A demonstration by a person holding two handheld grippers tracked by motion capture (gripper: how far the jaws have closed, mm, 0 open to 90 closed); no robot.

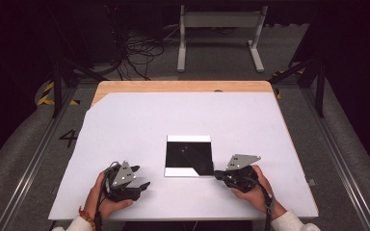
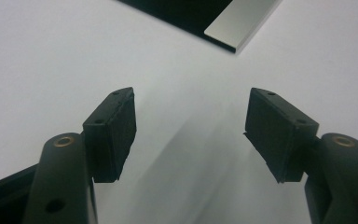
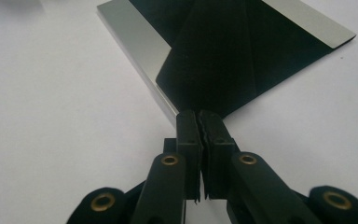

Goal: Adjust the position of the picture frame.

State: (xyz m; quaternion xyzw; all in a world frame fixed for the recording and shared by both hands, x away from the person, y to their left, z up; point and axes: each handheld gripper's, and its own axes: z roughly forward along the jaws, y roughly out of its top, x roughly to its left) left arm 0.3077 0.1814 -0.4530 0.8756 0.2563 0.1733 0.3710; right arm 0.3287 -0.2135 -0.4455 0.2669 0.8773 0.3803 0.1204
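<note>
A black sheet (image 1: 189, 155) lies on a flat white board (image 1: 189, 139) in the middle of the table. Part of the sheet is folded, so bare strips of the board (image 3: 135, 42) show beside it (image 3: 223, 51). My right gripper (image 1: 218, 174) (image 3: 199, 116) is shut on the sheet's near right corner, at the board's edge. My left gripper (image 1: 140, 177) (image 2: 191, 121) stands open to the left of the board, with nothing between its pads. Its view shows a corner of the board (image 2: 242, 21) and the sheet (image 2: 186, 11) farther off.
A white cover (image 1: 173, 115) is spread over the wooden table (image 1: 183, 86). Behind the table on the floor stand a white frame (image 1: 219, 29) and a tangle of cables (image 1: 139, 53). Dark stand legs flank both sides.
</note>
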